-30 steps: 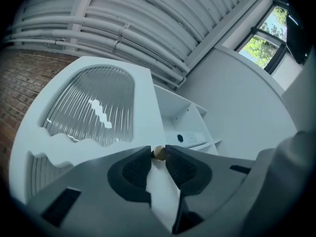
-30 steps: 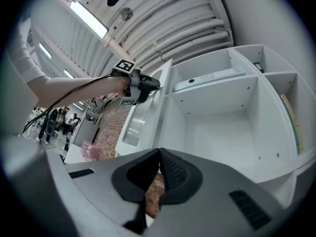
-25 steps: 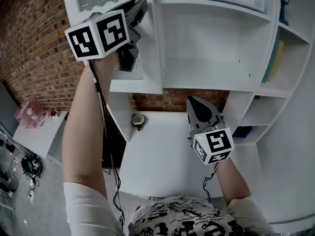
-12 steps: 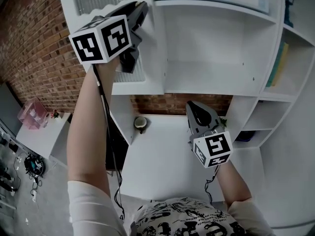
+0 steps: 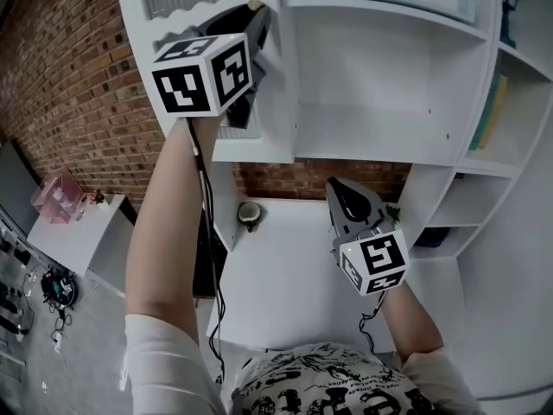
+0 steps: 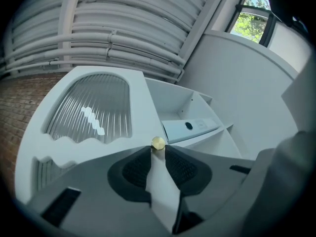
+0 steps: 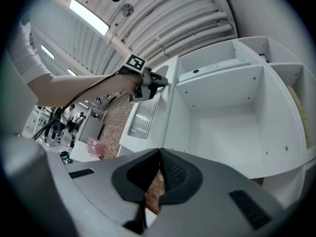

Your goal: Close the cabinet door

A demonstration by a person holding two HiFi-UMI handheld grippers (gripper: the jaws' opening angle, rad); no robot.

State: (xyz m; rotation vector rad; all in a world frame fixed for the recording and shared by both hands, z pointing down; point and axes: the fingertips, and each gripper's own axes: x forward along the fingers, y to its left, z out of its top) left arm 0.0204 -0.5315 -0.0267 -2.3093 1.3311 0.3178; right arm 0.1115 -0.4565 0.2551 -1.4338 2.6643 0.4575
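The white cabinet door (image 5: 275,102), with its ribbed glass pane (image 6: 94,110), stands swung open to the left of the empty compartment (image 5: 380,85). The left hand-held gripper (image 6: 158,157) is raised to it, jaws pinched narrowly on the door's free edge just below the small brass knob (image 6: 158,143). Lower down, the right hand-held gripper (image 7: 159,169) hangs over the white counter (image 5: 276,275) beneath the cabinet, jaws pressed together with nothing in them, well apart from the door. A small cup (image 5: 249,213) sits at the back of the counter, against the brick wall (image 5: 69,85).
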